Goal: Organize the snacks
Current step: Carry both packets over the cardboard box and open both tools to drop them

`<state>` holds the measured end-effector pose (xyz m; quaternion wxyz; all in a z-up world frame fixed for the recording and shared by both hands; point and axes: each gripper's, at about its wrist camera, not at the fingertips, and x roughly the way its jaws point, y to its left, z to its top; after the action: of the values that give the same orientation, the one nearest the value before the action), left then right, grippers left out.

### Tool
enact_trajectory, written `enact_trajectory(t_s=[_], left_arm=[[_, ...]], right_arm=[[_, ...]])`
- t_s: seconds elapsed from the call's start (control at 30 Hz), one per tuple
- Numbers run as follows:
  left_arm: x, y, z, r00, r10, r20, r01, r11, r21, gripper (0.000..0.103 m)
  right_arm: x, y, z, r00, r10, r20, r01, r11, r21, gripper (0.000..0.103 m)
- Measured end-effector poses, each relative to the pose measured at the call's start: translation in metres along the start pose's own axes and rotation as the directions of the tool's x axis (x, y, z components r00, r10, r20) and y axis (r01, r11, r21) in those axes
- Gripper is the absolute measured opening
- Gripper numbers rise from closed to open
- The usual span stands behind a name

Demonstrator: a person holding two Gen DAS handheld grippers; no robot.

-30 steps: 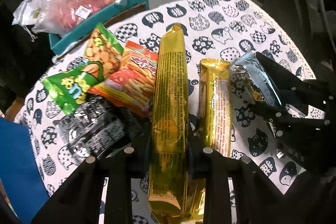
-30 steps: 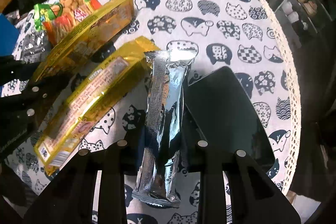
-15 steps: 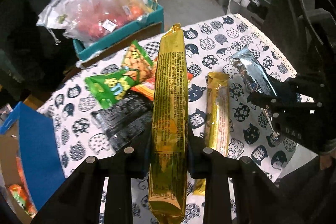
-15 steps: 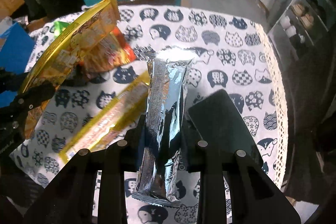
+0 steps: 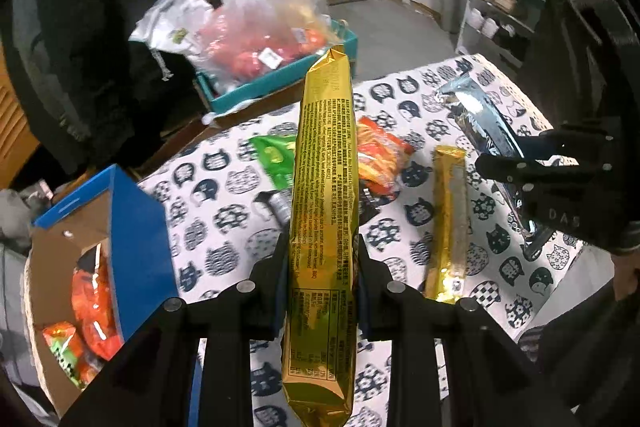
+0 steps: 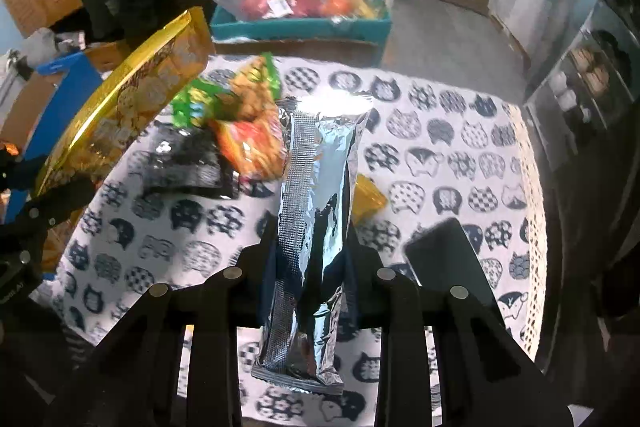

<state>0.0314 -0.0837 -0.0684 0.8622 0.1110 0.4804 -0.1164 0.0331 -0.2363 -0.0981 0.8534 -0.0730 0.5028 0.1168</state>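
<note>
**Holding one snack packet in each gripper above the tabletop**

The left gripper (image 5: 322,259) is pinching a long gold packet (image 5: 324,211), lifted over the cat-print tabletop (image 5: 224,187). The right gripper (image 6: 310,259) is pinching a silver packet (image 6: 316,211), also in the air. A second gold packet (image 5: 450,223) lies flat on the tabletop, near green (image 5: 276,159), orange (image 5: 380,155) and black (image 6: 188,167) snack bags. A blue box (image 5: 136,247) with orange packs inside stands at the left.
</note>
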Motion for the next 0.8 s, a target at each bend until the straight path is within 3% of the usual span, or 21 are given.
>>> enact_trajectory(t_s=[0.4,0.8], left_arm=[[-0.030,0.063,-0.021,0.998,0.060,0.035,-0.056,0.992,-0.109,0.027],[-0.052,0.123,-0.040,0.990,0.124,0.063,-0.109,0.972,-0.210,0.027]], right_arm=[[-0.022,0.069,0.035,0.996,0.068,0.051,-0.063,0.994,-0.087,0.026],[-0.024,0.131,0.061,0.990,0.134,0.050,-0.125,0.981,-0.148,0.026]])
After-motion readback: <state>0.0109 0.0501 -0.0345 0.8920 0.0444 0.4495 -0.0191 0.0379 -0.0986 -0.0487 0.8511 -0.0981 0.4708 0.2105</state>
